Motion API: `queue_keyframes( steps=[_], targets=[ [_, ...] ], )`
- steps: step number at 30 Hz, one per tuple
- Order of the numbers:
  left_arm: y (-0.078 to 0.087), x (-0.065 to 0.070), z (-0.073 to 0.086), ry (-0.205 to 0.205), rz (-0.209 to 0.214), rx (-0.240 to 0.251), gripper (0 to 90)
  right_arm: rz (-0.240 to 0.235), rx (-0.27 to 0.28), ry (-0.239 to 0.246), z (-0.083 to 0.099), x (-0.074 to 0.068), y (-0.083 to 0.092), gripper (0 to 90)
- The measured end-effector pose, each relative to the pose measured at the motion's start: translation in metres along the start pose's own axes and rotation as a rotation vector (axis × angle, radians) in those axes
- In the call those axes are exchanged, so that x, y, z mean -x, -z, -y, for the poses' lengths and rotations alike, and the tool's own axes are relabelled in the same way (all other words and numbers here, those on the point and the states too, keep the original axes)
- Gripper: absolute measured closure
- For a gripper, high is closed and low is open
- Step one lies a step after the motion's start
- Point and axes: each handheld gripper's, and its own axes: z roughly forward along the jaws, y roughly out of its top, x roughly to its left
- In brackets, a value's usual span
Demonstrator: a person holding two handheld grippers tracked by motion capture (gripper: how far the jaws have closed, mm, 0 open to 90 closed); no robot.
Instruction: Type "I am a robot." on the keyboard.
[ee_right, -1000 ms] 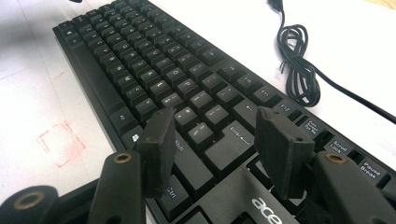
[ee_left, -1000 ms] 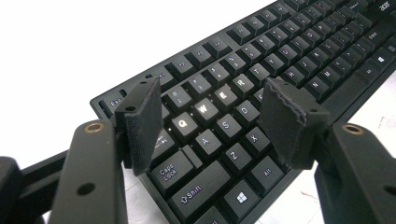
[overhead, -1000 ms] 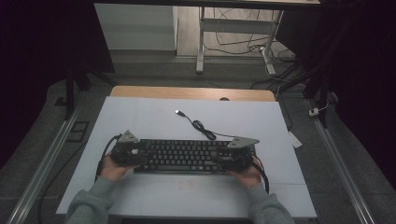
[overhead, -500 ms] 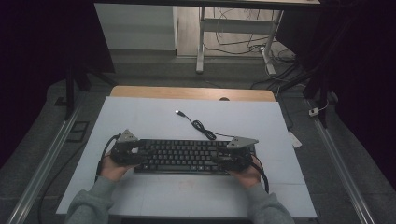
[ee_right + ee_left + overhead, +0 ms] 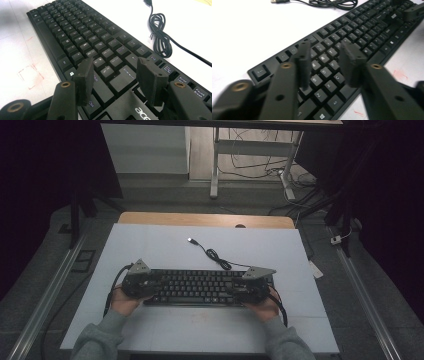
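Black plastic keyboard (image 5: 197, 287) lies flat near the front of a pale blue-white tabletop (image 5: 165, 245), its coiled black USB cable (image 5: 212, 254) trailing behind. The left gripper (image 5: 150, 282), whose jaws have just been closing, hovers open over the left keys; the right gripper (image 5: 240, 290) stands apart over the right end. Dark room, cables on the grey floor (image 5: 260, 170) beyond.

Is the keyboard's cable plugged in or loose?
Loose. The cable lies coiled on the table, and its USB plug rests free, joined to nothing.

Keyboard (image 5: 352, 37) ends beyond frame edges
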Motion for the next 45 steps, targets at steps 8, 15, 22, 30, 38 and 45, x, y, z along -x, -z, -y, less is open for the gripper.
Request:
queue_keyframes(
  steps=[8, 15, 22, 30, 38, 45],
  targets=[
    [-0.009, 0.011, -0.002, -0.015, 0.055, -0.016, 88.3, -0.003, -0.005, 0.004, 0.0, 0.0, -0.002, 48.8],
    [-0.03, 0.024, -0.005, -0.055, 0.093, -0.071, 88.6, 0.002, -0.01, 0.006, 0.0, 0.0, -0.002, 48.8],
    [-0.047, 0.032, -0.005, -0.075, 0.103, -0.116, 88.6, 0.0, -0.012, 0.005, 0.001, 0.0, -0.003, 48.8],
    [-0.058, 0.035, -0.004, -0.083, 0.104, -0.144, 88.5, 0.001, -0.018, 0.011, 0.001, 0.0, -0.004, 48.7],
    [-0.062, 0.036, -0.003, -0.087, 0.097, -0.157, 88.4, 0.003, -0.018, 0.013, 0.001, 0.0, -0.004, 48.7],
    [-0.063, 0.036, -0.002, -0.094, 0.094, -0.166, 88.3, 0.004, -0.019, 0.013, 0.001, 0.0, -0.004, 48.7]
  ],
)
